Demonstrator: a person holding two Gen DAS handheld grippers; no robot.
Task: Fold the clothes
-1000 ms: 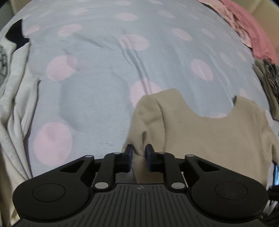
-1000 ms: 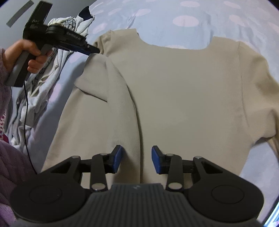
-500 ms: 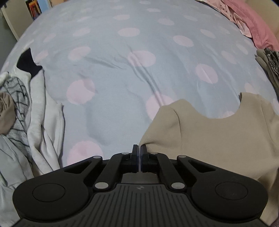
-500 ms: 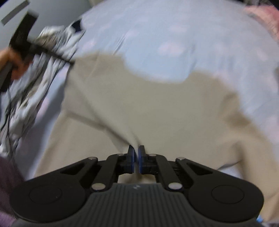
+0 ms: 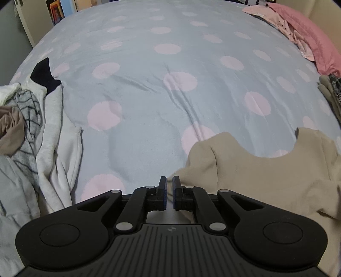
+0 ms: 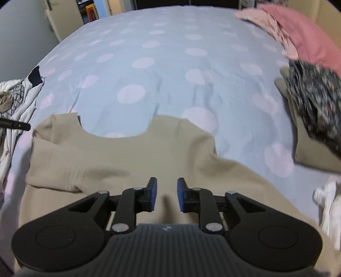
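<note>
A beige top [image 6: 132, 157] is spread on a polka-dot bed [image 5: 149, 89], reaching ahead of and beneath both sets of fingers. The left gripper [image 5: 169, 185] is nearly closed, its fingers pinching the top's edge. The right gripper [image 6: 166, 187] is held above the fabric, fingers narrowly parted around nothing.

Dim, soft light; fisheye-bent edges; right view blurred.

— What sort of place is this?
— A home bedroom: a bed under a grey-blue duvet cover [image 5: 149, 89] with pink dots fills both views.
— Anything else?
— Pink bedding [image 5: 309, 40] at its far right corner, loose clothes [image 5: 32, 132] along its left edge, a bookshelf [image 5: 61, 10] beyond.
</note>
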